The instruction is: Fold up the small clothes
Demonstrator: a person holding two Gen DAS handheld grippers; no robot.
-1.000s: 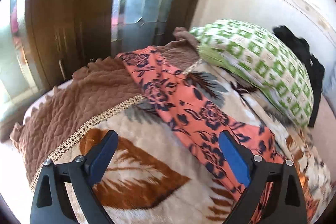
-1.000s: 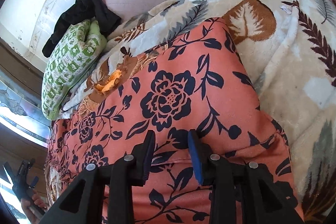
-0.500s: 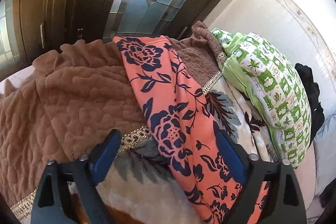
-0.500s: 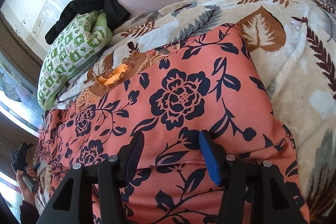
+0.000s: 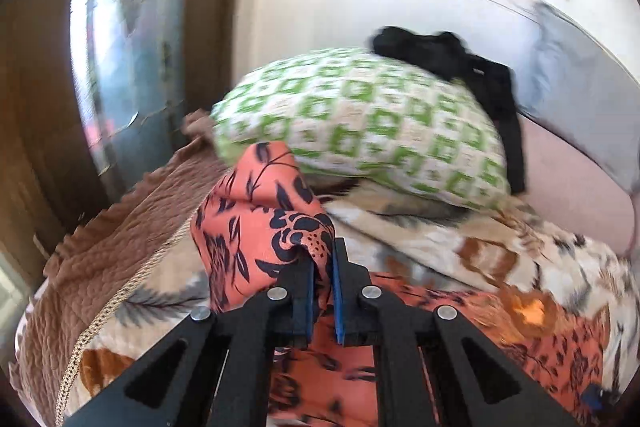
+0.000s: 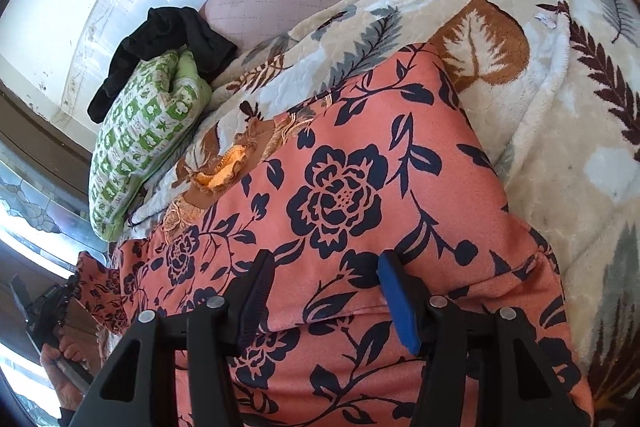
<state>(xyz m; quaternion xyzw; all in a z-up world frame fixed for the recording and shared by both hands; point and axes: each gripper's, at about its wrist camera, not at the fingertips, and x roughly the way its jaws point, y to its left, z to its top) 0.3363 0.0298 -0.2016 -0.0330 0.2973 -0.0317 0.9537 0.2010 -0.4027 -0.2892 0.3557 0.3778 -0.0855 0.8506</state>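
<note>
Barely started: my left claw (image 5: pixel 321 281) is clamped on one end of the orange floral garment (image 6: pixel 360 195), lifting it off the bed; my right claw (image 6: pixel 326 293) hovers apart over the flat end. No fold laid yet.

The left wrist view was smeared by motion blur, so the green-patterned pillow (image 5: pixel 360 123) was seen softly. The coral floral garment (image 6: pixel 360 195) was cut off by the bottom edge.
</note>
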